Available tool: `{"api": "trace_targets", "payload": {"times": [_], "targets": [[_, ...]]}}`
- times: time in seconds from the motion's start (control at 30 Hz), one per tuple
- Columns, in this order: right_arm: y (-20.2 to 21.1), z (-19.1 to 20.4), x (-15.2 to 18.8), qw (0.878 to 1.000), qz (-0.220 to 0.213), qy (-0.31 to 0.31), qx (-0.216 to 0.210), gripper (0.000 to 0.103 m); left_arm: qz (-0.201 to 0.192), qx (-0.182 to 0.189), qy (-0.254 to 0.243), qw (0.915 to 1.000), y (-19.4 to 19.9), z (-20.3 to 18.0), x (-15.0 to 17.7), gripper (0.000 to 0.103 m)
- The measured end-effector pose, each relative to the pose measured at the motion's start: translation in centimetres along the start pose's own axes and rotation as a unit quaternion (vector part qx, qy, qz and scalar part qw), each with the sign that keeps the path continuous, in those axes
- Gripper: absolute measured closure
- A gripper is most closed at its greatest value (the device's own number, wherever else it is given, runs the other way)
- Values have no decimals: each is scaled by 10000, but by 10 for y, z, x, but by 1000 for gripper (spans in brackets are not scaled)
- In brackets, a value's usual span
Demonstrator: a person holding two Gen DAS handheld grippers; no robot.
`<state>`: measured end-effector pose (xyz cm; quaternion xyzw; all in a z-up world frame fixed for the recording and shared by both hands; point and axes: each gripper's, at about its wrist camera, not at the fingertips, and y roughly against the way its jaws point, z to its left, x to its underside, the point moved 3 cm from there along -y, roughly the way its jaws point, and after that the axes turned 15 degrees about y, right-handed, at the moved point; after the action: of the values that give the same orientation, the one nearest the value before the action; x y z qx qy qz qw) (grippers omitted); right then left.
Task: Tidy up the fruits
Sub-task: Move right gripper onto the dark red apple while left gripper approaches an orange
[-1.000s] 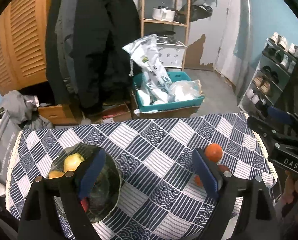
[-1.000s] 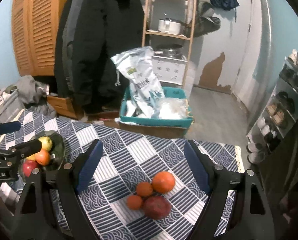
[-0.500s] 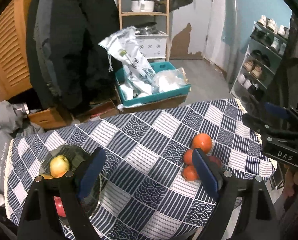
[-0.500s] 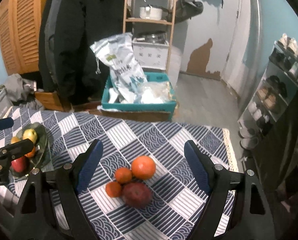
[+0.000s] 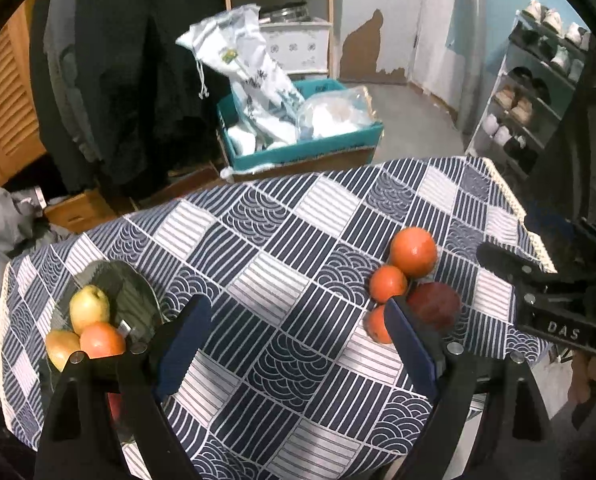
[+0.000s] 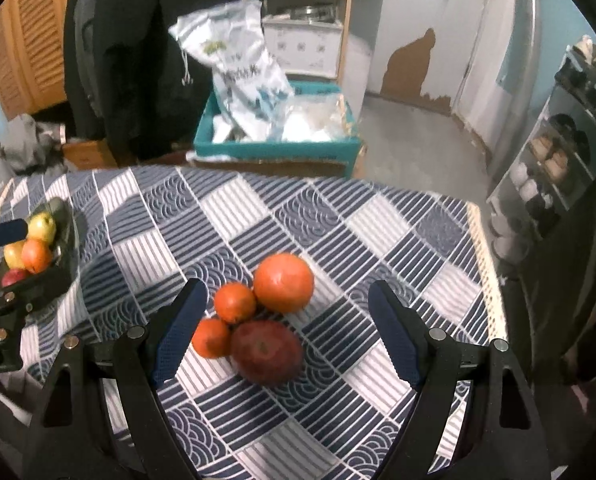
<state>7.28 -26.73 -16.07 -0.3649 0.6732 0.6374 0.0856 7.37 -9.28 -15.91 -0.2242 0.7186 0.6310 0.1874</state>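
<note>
A big orange (image 6: 284, 282), two small oranges (image 6: 234, 302) (image 6: 211, 337) and a dark red apple (image 6: 266, 351) lie bunched on the patterned tablecloth (image 6: 337, 240). My right gripper (image 6: 284, 332) is open above and around this bunch, touching nothing. The bunch also shows in the left wrist view (image 5: 413, 252). A dark glass bowl (image 5: 134, 292) at the table's left holds a yellow-green apple (image 5: 89, 307), an orange-red fruit (image 5: 102, 340) and a yellow pear (image 5: 60, 347). My left gripper (image 5: 298, 344) is open and empty over the table's middle.
The table's far edge drops to the floor, where a teal box (image 5: 298, 148) with white bags stands. Dark coats (image 5: 118, 60) hang behind. A shoe rack (image 5: 537, 92) stands at the right. The right gripper's body (image 5: 553, 304) shows at the right of the left wrist view.
Both grippers have moved in over the table. The left gripper has shifted right, away from the bowl. The right gripper has come closer to the fruit bunch, which now sits between its fingers.
</note>
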Motion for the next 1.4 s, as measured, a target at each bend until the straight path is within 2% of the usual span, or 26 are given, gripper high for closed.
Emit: {"api": "trace_targets", "payload": {"times": [0.23, 0.4, 0.7, 0.93, 1.0, 1.1, 1.4], "targets": [[-36, 2, 20, 9984, 495, -106, -235, 21, 215, -174, -25, 9996, -32, 2, 10, 14], [-62, 5, 36, 9949, 888, -191, -449, 21, 504, -149, 137, 9985, -56, 7, 19, 14], [-98, 30, 58, 9862, 1489, 354, -632, 21, 607, -301, -84, 9977, -79, 7, 30, 14], [-112, 37, 64, 9839, 1550, 476, -751, 21, 675, -240, -234, 9972, -86, 1, 37, 14], [-116, 39, 66, 9830, 1561, 459, -846, 26, 695, -191, -248, 9971, -87, -1, 38, 14], [-119, 39, 68, 9829, 1541, 418, -915, 26, 707, -127, -304, 9969, -88, -6, 40, 14], [-111, 19, 73, 9855, 1479, 5, -833, 28, 785, 111, -386, 9961, -92, -22, 42, 14]]}}
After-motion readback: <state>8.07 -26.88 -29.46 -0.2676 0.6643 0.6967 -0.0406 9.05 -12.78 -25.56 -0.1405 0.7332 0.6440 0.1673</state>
